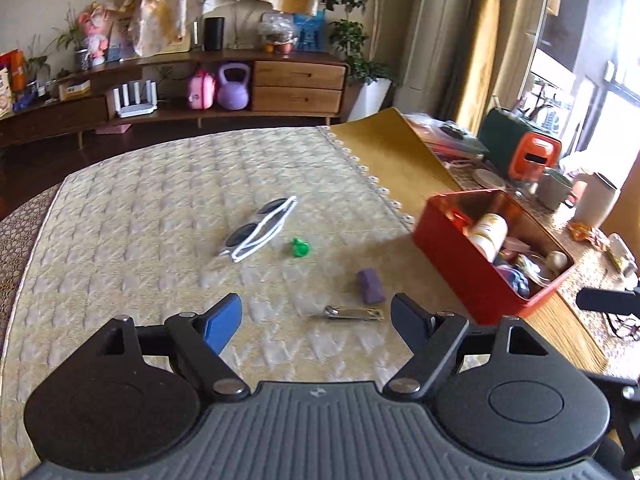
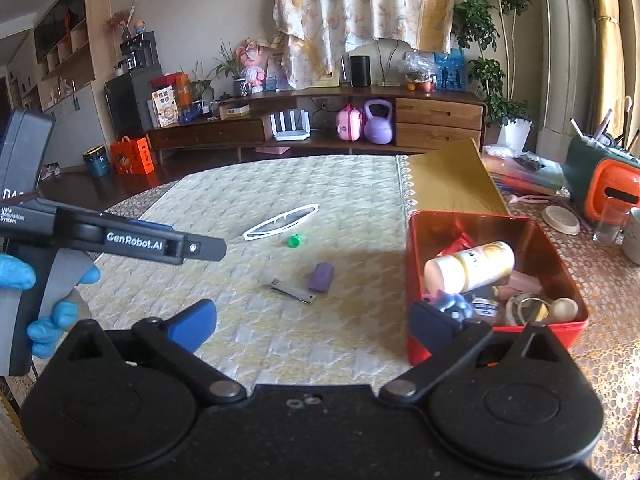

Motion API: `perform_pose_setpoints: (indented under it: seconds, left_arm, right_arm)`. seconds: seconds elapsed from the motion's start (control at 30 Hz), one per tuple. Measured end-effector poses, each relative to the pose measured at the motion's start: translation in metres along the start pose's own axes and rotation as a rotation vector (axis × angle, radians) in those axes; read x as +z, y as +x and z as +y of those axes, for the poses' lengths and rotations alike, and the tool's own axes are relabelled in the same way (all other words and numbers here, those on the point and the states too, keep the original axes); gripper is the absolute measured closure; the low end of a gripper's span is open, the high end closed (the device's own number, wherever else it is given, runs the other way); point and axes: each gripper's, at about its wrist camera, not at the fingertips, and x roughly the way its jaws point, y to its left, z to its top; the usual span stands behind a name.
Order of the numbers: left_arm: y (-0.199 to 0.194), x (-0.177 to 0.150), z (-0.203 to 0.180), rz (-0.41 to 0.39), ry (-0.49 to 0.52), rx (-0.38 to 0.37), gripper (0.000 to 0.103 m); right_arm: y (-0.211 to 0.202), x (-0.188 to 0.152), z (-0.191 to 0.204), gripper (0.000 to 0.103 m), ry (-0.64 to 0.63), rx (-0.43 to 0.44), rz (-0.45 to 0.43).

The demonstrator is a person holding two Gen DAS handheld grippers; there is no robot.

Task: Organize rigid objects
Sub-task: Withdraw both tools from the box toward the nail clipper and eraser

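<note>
Desk (image 1: 120, 208): covered with a pale quilted cloth; carried the red tin at its right side and four loose items near the middle.
Red tin (image 2: 416, 280): open, no lid seen on it; stood on the desk just right of the cloth's scalloped edge.
Tin contents: already partly filled; held a cream bottle (image 2: 470, 267) lying on its side, a blue figure (image 2: 450, 303) at the near wall, a round wooden piece (image 2: 565, 308), a ring-shaped lid and pinkish bits too jumbled to name.
Progress: judged roughly midway; several things stowed, four left out on the cloth.
Sunglasses (image 1: 260, 229): white-framed, folded, lying farthest from the fingers.
Nail clipper (image 1: 354, 313): flat on the cloth, nearest the left fingers, just beside the purple block.
Purple block (image 1: 371, 285): between clipper and tin, touching neither as far as could be told.
Green piece (image 1: 300, 248): small, just right of the sunglasses.
Left gripper (image 1: 316, 316): fingers spread wide, grasping nothing, poised above the clipper.
Right gripper (image 2: 312, 320): fingers spread wide and empty, right finger in front of the tin's near wall.
</note>
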Motion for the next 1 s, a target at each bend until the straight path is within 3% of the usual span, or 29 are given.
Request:
perform_pose_setpoints:
  seconds: [0.3, 0.67, 1.0]
  left_arm:
    - [0.031, -0.012, 0.018, 0.033, -0.026, 0.027, 0.021]
    - [0.06, -0.027, -0.001, 0.049, 0.049, -0.015, 0.021]
    - [0.083, -0.035, -0.036, 0.043, 0.085, -0.047, 0.021]
  right_arm:
    - [0.035, 0.018, -0.01, 0.0, 0.049, -0.002, 0.034]
    - [0.09, 0.035, -0.012, 0.001, 0.036, -0.001, 0.113]
    - [0.141, 0.04, -0.021, 0.014, 0.052, 0.025, 0.221]
